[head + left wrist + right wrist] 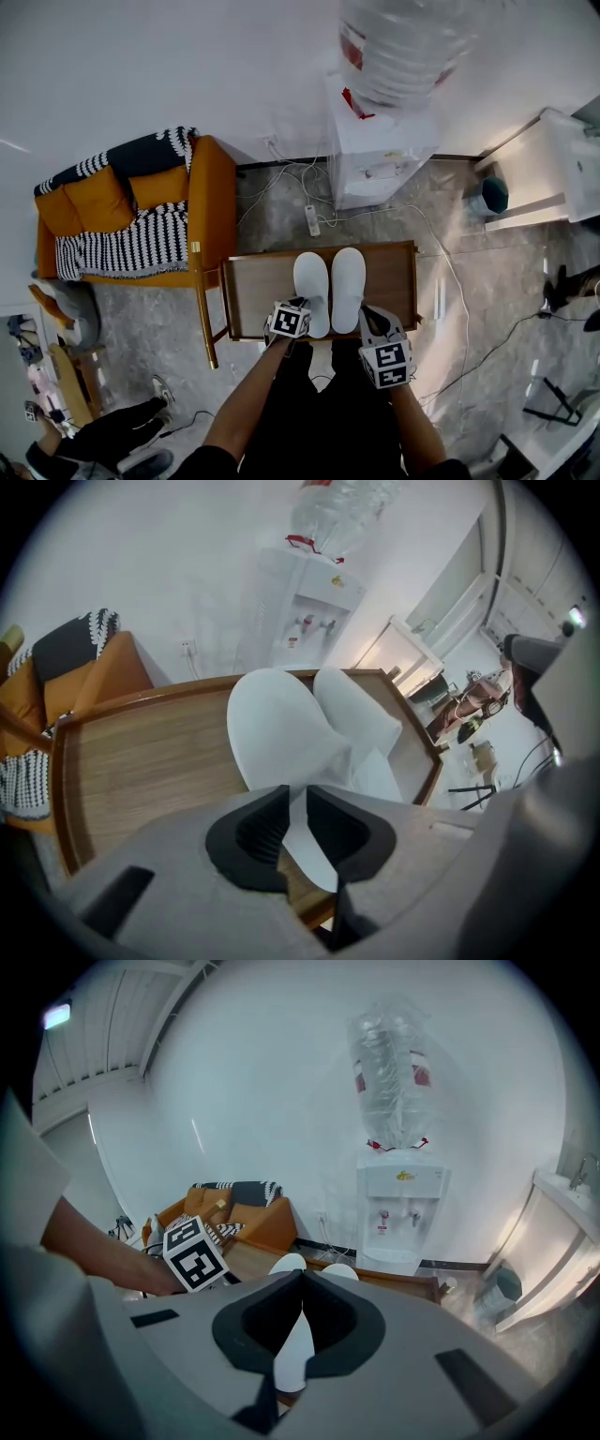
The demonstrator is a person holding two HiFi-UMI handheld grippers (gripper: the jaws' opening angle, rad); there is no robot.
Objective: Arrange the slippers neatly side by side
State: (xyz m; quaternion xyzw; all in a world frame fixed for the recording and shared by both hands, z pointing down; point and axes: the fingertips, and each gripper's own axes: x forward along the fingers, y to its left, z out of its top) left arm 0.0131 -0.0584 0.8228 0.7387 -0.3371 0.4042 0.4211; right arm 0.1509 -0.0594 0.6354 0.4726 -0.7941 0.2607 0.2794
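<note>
On the table (pixel 258 295) the left slipper (pixel 311 286) and right slipper (pixel 348 281) lie side by side (soft, light, probably floppy; pinch the heel rim). The right gripper (pixel 301 1309) is clamped on the right heel. The left gripper (pixel 297 803) has its jaws slightly parted around the left heel.

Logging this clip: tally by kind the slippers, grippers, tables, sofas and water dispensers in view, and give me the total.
Slippers: 2 (left slipper, right slipper)
Grippers: 2 (left gripper, right gripper)
Table: 1 (table)
Sofa: 1 (sofa)
Water dispenser: 1 (water dispenser)
Total: 7
</note>
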